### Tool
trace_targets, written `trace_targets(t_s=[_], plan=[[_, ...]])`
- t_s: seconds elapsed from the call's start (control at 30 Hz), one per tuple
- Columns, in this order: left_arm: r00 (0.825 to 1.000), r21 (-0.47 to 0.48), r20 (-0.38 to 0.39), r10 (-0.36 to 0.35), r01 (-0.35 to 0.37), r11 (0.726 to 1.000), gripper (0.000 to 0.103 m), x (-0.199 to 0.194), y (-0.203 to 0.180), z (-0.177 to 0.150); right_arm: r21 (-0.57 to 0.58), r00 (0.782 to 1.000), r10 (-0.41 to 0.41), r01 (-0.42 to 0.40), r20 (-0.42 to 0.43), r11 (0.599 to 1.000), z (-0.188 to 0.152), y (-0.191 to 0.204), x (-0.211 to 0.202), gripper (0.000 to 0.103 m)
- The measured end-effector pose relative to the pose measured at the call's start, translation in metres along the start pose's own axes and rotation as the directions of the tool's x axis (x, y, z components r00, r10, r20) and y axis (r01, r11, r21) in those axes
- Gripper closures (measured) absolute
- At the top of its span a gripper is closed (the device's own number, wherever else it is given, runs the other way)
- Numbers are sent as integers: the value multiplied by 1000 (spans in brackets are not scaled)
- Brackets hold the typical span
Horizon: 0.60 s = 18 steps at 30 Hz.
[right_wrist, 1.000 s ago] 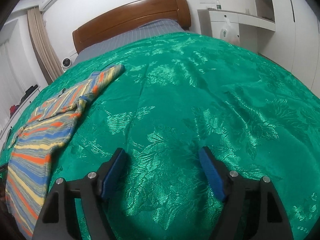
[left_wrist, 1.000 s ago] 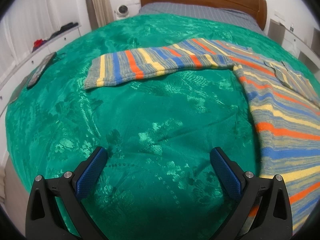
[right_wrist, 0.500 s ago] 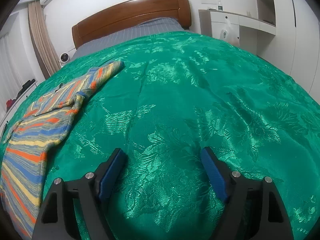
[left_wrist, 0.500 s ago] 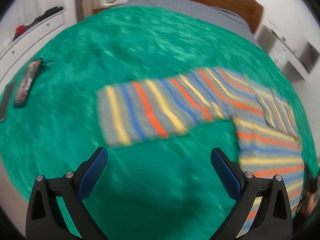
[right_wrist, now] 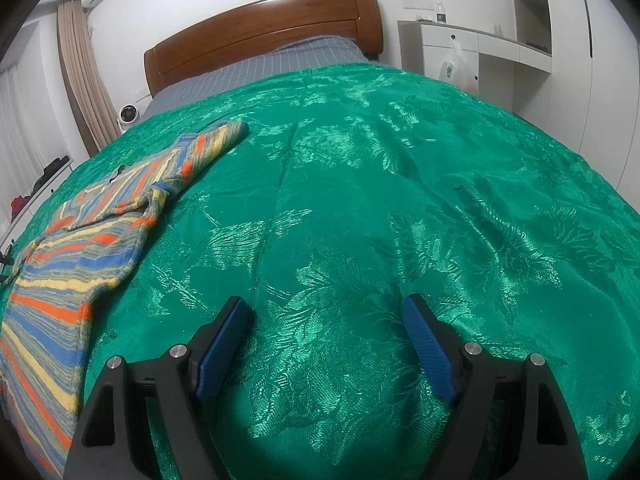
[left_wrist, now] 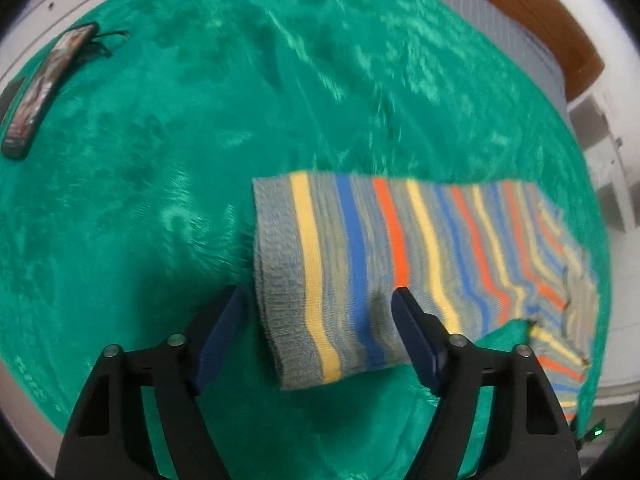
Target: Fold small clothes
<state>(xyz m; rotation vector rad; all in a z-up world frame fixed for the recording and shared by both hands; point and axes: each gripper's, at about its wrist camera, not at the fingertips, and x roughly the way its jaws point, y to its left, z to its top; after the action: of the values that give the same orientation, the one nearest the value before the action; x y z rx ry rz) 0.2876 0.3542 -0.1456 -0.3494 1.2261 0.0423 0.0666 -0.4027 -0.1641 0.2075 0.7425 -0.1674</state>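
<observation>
Hovering over the cuff end of the striped knit sweater's sleeve [left_wrist: 352, 264], the left gripper [left_wrist: 318, 332] has its blue-padded jaws closing, with the cuff between them in the left wrist view; neither pad visibly presses the cloth, and that frame is blurred. The grey, yellow, blue and orange striped knit sweater [right_wrist: 76, 248] lies flat on the shiny green patterned bedspread [right_wrist: 380, 208]. Its sleeve runs lengthwise from the cuff by the left gripper away to the right, where it meets the body of the garment near the bedspread's right edge. In the right wrist view the other sleeve points toward the brown wooden headboard [right_wrist: 264, 36]. The right gripper [right_wrist: 326, 340] hangs with jaws wide apart and nothing between them, over bare bedspread, well apart from the sweater at its left. Broad open bedspread lies ahead and to its right. A dark flat phone-like object [left_wrist: 44, 88] rests near the bedspread's far left edge.
</observation>
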Motion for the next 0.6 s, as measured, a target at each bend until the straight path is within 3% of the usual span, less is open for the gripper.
trace_targets(t_s=[0.03, 0.07, 0.1, 0.2, 0.3, 0.37, 0.47, 0.6], plan=[[999, 17, -2, 37, -37, 999, 53, 5, -3, -1, 0, 1000, 0, 0, 0, 1000, 0, 0, 0, 23], [997, 30, 5, 79, -80, 996, 83, 6, -5, 0, -1, 1000, -1, 1, 0, 1000, 0, 0, 0, 23], [996, 33, 9, 89, -89, 995, 97, 5, -6, 1, -1, 1000, -1, 1, 1, 1000, 0, 0, 0, 23], [994, 45, 56, 90, -93, 995, 100, -16, -20, 10, 0, 1000, 1, -1, 2, 1000, 0, 0, 0, 23], [982, 175, 164, 93, -121, 977, 100, -55, -70, 18, 0, 1000, 2, -2, 6, 1000, 0, 0, 0, 23], [977, 266, 208, 49, -105, 958, 100, -80, -114, 20, 0, 1000, 3, -3, 10, 1000, -1, 0, 0, 23], [967, 422, 251, -52, -61, 905, 100, -110, -203, 15, 0, 1000, 4, -4, 12, 1000, -1, 0, 0, 23], [956, 573, 235, -173, 8, 820, 100, -120, -303, -16, 3, 1000, 5, -5, 13, 1000, -2, 0, -1, 23]])
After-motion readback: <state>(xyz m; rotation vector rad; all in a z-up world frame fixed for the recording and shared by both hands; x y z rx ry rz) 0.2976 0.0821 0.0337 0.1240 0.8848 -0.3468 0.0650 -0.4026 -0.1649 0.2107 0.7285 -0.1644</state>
